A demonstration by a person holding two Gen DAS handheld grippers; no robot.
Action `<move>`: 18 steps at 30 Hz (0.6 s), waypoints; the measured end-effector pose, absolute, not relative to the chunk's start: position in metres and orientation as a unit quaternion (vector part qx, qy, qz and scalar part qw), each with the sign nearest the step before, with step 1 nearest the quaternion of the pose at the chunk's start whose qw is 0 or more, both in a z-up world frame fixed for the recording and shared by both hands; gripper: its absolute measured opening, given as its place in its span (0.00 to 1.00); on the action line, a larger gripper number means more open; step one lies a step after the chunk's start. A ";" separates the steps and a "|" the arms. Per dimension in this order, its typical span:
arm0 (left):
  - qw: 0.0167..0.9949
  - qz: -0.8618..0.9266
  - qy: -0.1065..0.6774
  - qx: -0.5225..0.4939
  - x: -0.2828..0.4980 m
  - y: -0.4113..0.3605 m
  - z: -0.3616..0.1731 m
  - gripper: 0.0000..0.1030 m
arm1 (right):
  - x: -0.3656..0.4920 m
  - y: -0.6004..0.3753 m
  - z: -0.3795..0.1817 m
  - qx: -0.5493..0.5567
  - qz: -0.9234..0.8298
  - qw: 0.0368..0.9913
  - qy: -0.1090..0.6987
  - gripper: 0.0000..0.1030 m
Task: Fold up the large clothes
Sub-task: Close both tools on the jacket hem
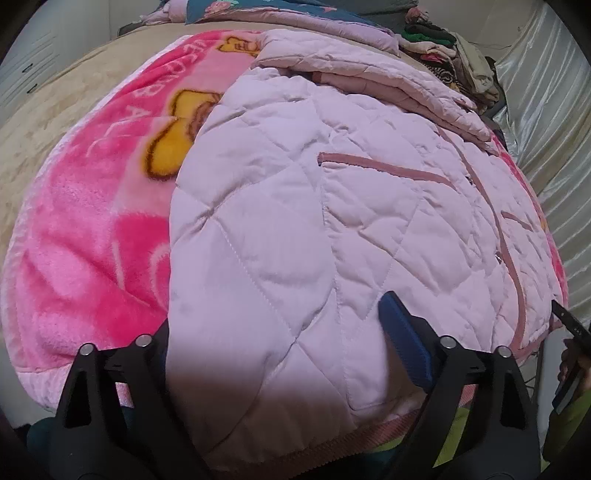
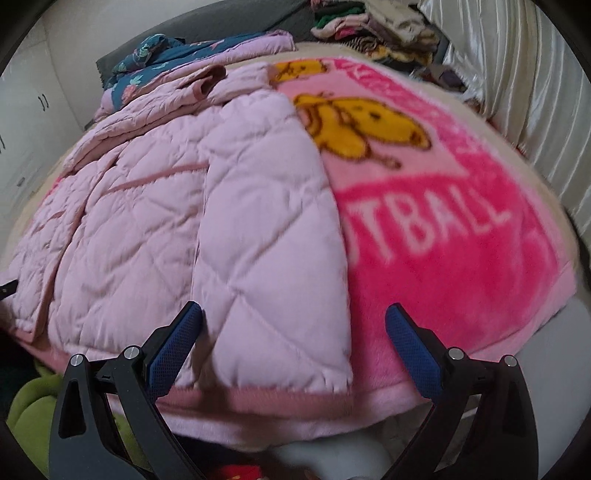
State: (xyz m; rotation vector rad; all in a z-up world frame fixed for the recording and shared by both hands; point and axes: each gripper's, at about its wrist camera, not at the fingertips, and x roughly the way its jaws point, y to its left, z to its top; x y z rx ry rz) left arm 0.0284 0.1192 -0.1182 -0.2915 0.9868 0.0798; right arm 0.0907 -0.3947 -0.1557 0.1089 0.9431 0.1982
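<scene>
Both hand-held grippers, left [image 1: 280, 332] and right [image 2: 293, 321], gape apart over the quilted pale-pink jacket [image 1: 295, 206].

- The pale pink quilted jacket [image 1: 295, 206] covers the middle of the bright pink fleece blanket [image 2: 461, 240], right to its near edge.
- Bare blanket lies open on either side of the jacket.
- A heap of folded clothes [image 2: 388, 33] blocks the far corner.
- A dark blue floral quilt [image 2: 147, 62] crowds the far edge behind the jacket.
</scene>
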 end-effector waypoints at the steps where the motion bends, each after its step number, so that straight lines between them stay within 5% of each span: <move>1: 0.871 0.034 0.470 -0.141 0.028 0.119 -0.117 0.79 | 0.091 -0.399 -0.160 0.075 0.101 0.879 0.460 0.96; 5: 0.874 0.029 0.462 -0.146 0.023 0.119 -0.116 0.70 | 0.086 -0.403 -0.166 0.105 0.117 0.872 0.463 0.90; 8: 0.878 0.031 0.452 -0.151 0.019 0.120 -0.113 0.51 | 0.079 -0.394 -0.159 0.099 0.150 0.873 0.453 0.53; 11: 0.888 0.024 0.432 -0.158 0.015 0.123 -0.104 0.27 | 0.072 -0.385 -0.147 0.079 0.158 0.884 0.433 0.30; 12: 0.892 0.020 0.422 -0.163 0.013 0.126 -0.099 0.16 | 0.071 -0.383 -0.143 0.074 0.161 0.887 0.427 0.26; 18: 0.911 0.003 0.389 -0.140 0.019 0.123 -0.068 0.12 | 0.074 -0.372 -0.092 0.060 0.175 0.918 0.351 0.18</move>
